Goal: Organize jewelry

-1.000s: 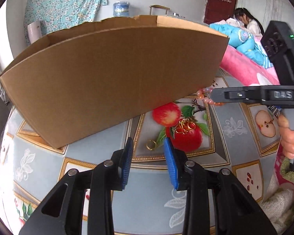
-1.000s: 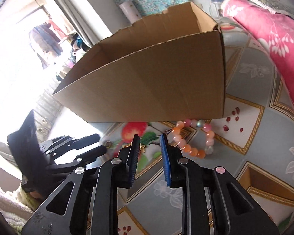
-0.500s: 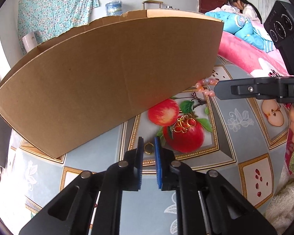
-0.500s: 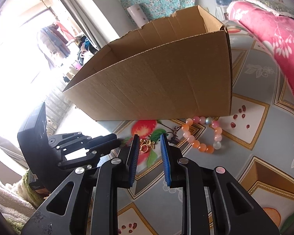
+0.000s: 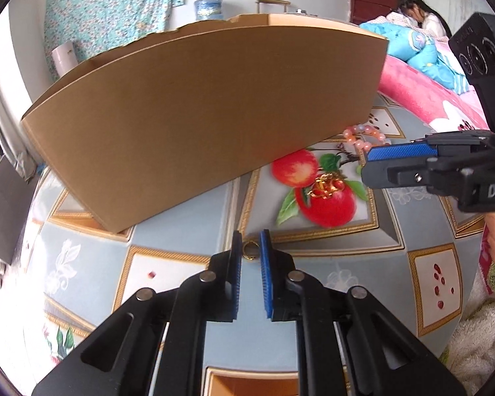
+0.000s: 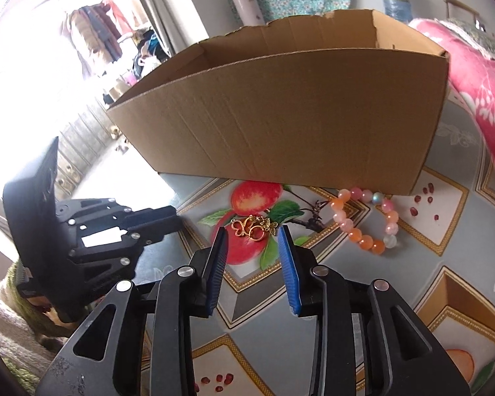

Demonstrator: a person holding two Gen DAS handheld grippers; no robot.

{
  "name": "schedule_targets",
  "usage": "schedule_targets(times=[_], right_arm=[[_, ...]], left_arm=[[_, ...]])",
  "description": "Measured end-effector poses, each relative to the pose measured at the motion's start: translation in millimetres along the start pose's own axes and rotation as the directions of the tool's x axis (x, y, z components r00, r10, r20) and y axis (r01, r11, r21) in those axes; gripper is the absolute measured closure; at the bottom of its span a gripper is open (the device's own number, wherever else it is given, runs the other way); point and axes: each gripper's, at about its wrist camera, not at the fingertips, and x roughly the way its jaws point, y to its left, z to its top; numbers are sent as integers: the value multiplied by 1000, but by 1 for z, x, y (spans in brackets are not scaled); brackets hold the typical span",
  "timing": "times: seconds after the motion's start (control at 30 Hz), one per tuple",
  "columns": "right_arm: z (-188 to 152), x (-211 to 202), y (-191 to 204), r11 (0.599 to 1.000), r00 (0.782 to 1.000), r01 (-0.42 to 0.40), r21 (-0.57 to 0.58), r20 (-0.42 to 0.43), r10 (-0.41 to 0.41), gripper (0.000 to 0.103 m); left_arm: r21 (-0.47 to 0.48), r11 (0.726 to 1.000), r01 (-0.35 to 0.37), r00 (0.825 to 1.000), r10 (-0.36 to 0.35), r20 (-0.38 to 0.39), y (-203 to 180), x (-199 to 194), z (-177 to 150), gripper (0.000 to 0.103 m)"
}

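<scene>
Left wrist view showed the left gripper [image 5: 250, 247] pinched on a small gold ring [image 5: 250, 250] just before the cardboard box [image 5: 198, 125], ready for lifting in. The right gripper [image 6: 252, 234], jaws just parting and empty, framed the gold brooch [image 6: 254, 226] nearer that box; the bead bracelet [image 6: 366, 221] lay at its corner.

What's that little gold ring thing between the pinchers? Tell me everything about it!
It is a small gold ring, a thin, shiny metal hoop with an open middle and no stone that I can see. It sits at the tips of the left gripper, between its two blue ribbed pads, which have closed in on either side of it. Under it is the patterned tablecloth, by a gold printed border line. It is apart from the cardboard box. Whether it is lifted yet, I cannot tell.
</scene>
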Motion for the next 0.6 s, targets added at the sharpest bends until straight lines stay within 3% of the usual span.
schedule_targets(times=[0.33, 0.6], right_arm=[[3, 17, 18, 983, 994, 95, -156, -33, -101, 74], [5, 28, 21, 970, 991, 111, -217, -47, -123, 81]], left_arm=[[-19, 1000, 1, 1000, -1, 14, 9, -5, -6, 92], [-24, 1000, 12, 1000, -12, 18, 10, -6, -6, 92]])
